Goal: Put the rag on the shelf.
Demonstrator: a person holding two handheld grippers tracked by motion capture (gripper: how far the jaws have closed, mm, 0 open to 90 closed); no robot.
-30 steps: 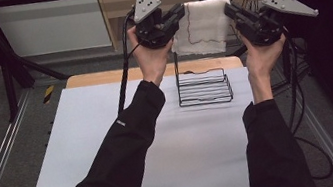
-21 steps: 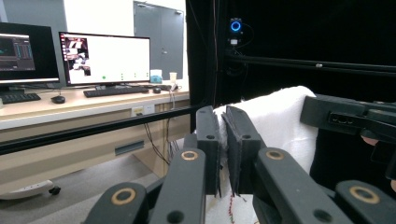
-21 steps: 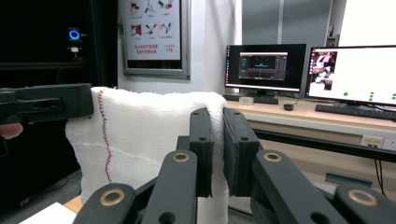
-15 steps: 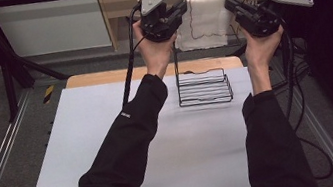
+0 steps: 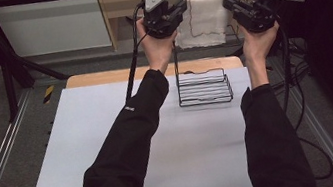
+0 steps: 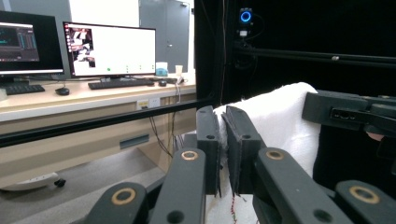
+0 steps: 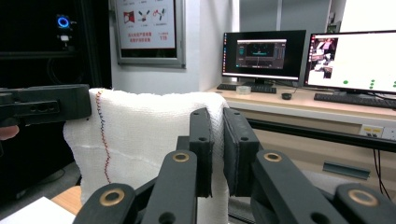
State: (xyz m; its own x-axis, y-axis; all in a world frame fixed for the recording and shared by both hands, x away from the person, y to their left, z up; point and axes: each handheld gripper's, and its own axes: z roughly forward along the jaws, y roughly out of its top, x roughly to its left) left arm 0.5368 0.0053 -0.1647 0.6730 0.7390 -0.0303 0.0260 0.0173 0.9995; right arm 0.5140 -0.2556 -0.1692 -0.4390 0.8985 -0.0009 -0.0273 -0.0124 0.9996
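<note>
A white towel [image 5: 203,19] hangs spread in the air beyond the table's far edge, held by its two top corners. My left gripper [image 5: 183,6] is shut on the towel's left top corner; in the left gripper view its jaws [image 6: 223,116] pinch the cloth [image 6: 280,116]. My right gripper [image 5: 228,4] is shut on the right top corner. In the right gripper view the jaws [image 7: 218,116] clamp the towel's edge [image 7: 140,126], which has a red and blue stitched hem. A black wire rack [image 5: 204,87] stands on the table below the towel.
The white table top [image 5: 110,133] lies under my arms, with a wooden strip along its far edge. Cables trail down at the right. Beyond the table are a black frame bar [image 6: 93,122] and a desk with monitors [image 7: 345,60].
Both hands have carried the towel a little farther from the person, toward the far side of the table. Both grips on the cloth stay as they were.
</note>
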